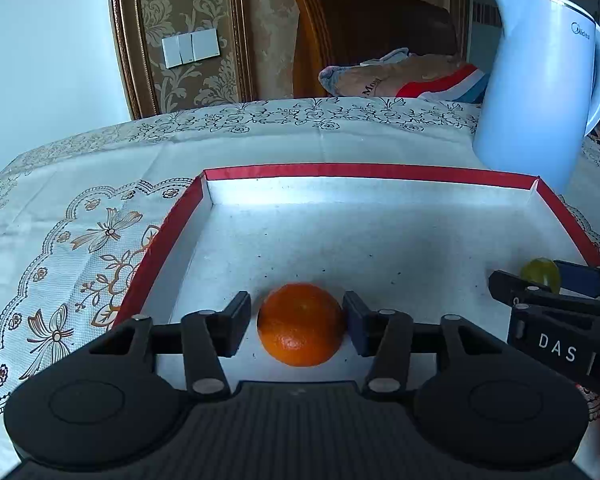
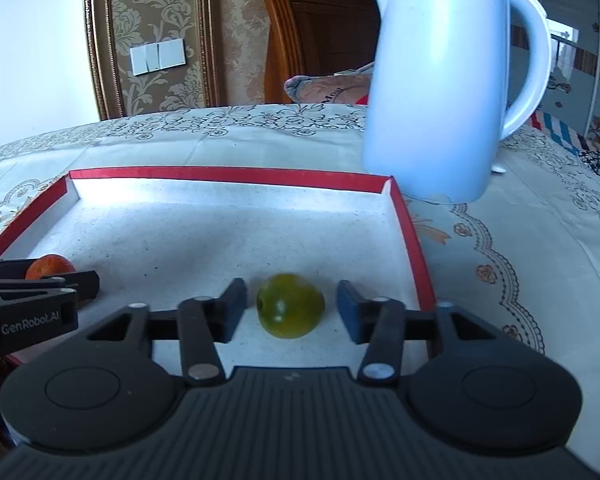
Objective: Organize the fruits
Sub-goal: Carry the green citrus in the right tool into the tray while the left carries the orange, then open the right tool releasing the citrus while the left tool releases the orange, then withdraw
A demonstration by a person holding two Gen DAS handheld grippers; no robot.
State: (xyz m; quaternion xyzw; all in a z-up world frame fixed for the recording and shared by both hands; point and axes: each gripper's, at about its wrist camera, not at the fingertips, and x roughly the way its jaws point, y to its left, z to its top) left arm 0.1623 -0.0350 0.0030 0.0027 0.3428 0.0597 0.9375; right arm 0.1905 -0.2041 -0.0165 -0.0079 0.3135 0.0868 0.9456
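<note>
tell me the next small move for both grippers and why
Probably lift both straight up and out. The orange and green fruit rest on the red-rimmed tray, and the left gripper and right gripper stand open around them with gaps.

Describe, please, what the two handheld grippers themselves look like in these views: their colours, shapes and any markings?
Both are matte black plastic. The left gripper and right gripper each have a ribbed central body, two round discs at the sides and linkage arms with silver pivot pins. The fingers end in blocky dark-blue pads. White lettering reads "DAS" on the right gripper's side and "GenRobot.AI" on the left's. No cables show.
</note>
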